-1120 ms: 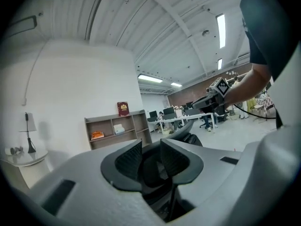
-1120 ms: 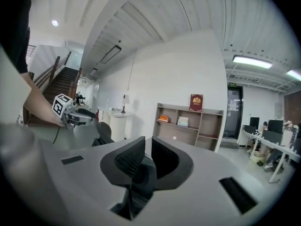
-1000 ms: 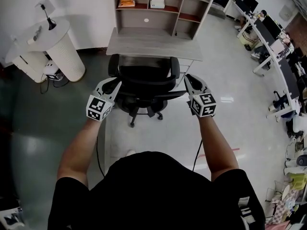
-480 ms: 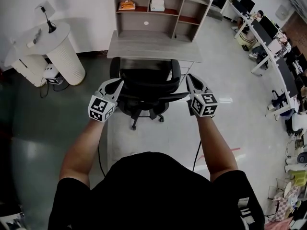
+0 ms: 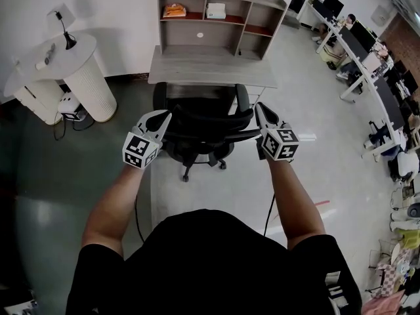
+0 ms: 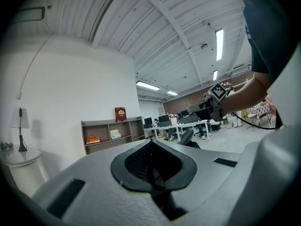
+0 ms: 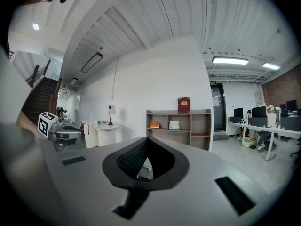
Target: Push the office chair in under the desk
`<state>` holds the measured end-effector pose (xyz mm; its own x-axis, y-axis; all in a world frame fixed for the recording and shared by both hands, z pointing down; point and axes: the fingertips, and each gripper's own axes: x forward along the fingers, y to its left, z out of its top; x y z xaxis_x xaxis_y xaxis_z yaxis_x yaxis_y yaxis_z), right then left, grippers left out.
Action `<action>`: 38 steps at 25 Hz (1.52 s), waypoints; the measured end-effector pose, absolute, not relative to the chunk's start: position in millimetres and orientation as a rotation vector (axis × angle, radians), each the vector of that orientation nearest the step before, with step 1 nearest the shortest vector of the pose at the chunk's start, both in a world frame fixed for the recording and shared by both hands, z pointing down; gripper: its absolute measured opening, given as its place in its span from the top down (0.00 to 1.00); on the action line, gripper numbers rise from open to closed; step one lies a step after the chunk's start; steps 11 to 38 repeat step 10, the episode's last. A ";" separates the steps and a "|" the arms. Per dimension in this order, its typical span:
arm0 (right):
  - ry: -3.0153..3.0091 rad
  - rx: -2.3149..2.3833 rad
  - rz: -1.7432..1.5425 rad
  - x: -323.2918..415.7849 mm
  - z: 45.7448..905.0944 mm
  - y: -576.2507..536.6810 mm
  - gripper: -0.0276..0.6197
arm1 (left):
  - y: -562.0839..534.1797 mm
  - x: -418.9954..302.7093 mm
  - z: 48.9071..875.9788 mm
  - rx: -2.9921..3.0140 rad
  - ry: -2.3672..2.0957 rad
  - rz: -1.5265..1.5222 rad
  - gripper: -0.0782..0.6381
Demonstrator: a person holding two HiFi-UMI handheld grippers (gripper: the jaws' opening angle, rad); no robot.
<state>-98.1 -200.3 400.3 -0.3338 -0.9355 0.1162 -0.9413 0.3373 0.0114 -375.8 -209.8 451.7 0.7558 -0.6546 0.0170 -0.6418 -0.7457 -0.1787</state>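
the push was under way. the office chair [image 5: 203, 120] stood facing the desk [image 5: 211, 68], its front edge about at the desk's near edge, while its backrest and wheeled base were out on the open floor. how far the seat reached beneath the surface could not be told from the head view.

the left tool [image 5: 161, 118] lay against the left edge of the backrest and the right tool [image 5: 259, 110] against the right edge, one at each side at about the same height. both were clenched on nothing: each gripper view showed the jaws brought together at the tips with only the room beyond them. they served as pushers, not as clamps.

the next move probably called for an even forward push from both arms, so the chair rolled straight and did not swivel. the armrests looked likely to meet the desk's edge first, so that clearance would need watching. the shelf unit [image 5: 220, 18] sat on the surface, clear of the chair.
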 end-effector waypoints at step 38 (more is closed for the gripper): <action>-2.458 1.772 0.088 -139.4 404.3 -202.9 0.94 | -223.5 -421.5 462.6 -2.814 1.029 -0.116 0.87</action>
